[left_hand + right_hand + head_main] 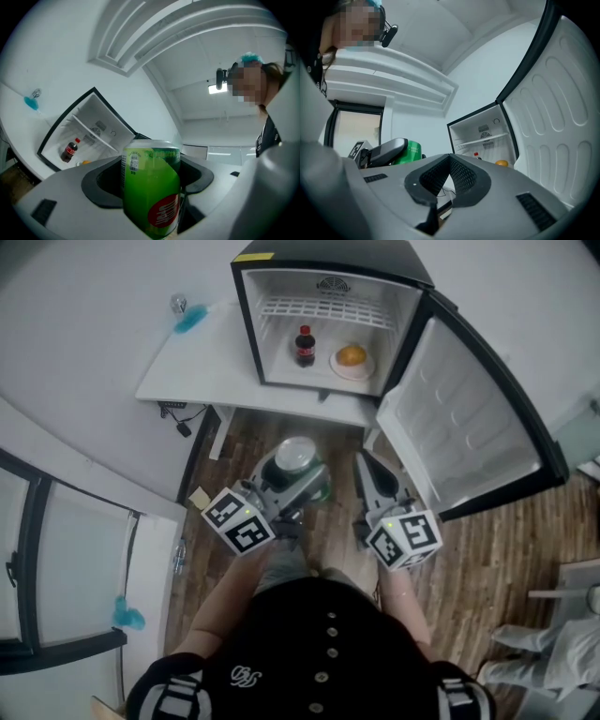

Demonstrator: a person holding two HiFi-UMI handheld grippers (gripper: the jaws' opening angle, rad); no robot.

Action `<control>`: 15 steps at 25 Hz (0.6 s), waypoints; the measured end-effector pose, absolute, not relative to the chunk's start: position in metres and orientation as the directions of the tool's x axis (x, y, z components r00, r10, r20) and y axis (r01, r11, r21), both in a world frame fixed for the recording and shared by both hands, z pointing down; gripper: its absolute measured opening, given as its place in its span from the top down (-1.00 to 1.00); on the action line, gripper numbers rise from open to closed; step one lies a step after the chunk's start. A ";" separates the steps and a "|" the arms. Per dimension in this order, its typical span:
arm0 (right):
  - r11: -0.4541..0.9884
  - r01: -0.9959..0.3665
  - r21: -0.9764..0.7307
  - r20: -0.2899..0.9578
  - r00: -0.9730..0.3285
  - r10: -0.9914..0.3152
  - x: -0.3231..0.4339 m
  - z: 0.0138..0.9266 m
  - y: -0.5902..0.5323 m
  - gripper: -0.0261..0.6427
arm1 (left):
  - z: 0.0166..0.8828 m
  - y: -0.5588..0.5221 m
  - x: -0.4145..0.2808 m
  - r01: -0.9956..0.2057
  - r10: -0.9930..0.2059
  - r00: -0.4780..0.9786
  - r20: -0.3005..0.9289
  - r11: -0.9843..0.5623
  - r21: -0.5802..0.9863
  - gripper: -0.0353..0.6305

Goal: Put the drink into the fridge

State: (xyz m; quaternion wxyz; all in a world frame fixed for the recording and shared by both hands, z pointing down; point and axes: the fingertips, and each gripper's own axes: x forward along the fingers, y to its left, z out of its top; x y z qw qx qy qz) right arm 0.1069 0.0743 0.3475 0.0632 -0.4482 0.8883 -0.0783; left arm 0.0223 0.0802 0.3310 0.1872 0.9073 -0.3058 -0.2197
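Left tongs clamp the green can upright, lid upward; right tongs pressed together, empty

I stood on a wood-plank floor. A white counter stood against the white wall. A dark-framed window was at my left. A ceiling light was lit.

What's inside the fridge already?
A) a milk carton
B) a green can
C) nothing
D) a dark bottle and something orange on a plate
D: the bottle stands beside orange food on a plate in the open fridge; the green can is outside, in the left gripper.
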 end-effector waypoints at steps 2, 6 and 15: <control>0.578 -0.792 -0.196 -0.044 -0.582 -0.812 0.109 0.348 0.060 0.90 | 0.333 0.065 0.025 -0.466 -0.631 0.723 -0.280 -0.746 0.476 -0.14; 0.561 -0.806 -0.190 -0.055 -0.561 -0.826 0.111 0.345 0.031 0.90 | 0.331 0.033 0.027 -0.450 -0.613 0.736 -0.287 -0.760 0.468 -0.14; 0.539 -0.825 -0.169 -0.057 -0.538 -0.841 0.094 0.335 -0.045 0.90 | 0.317 -0.045 0.017 -0.431 -0.576 0.764 -0.292 -0.792 0.433 -0.14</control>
